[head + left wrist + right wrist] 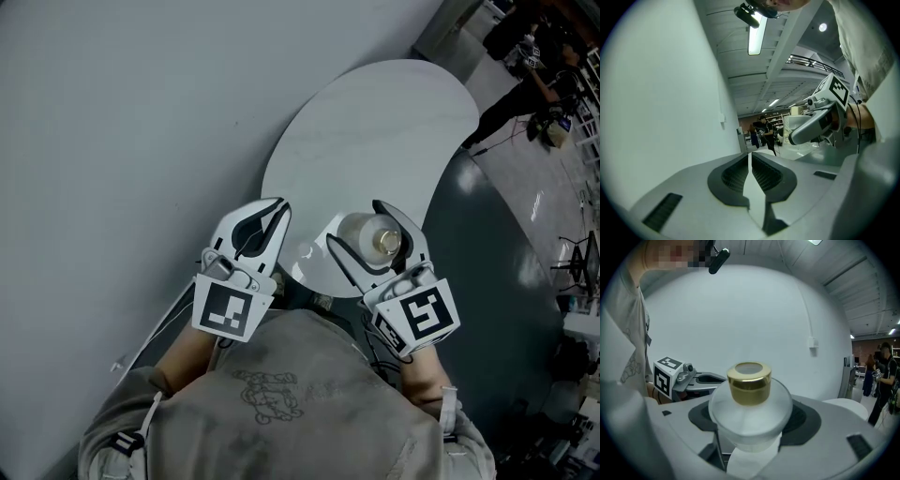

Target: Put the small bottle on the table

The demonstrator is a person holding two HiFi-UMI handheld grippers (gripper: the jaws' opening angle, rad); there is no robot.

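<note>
Frosted small bottle (750, 411) clamped in right tongs (354, 223), lower part hidden.

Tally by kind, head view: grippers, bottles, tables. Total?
grippers: 2 (left gripper, right gripper)
small bottle: 1
round white table: 1
total: 4
</note>
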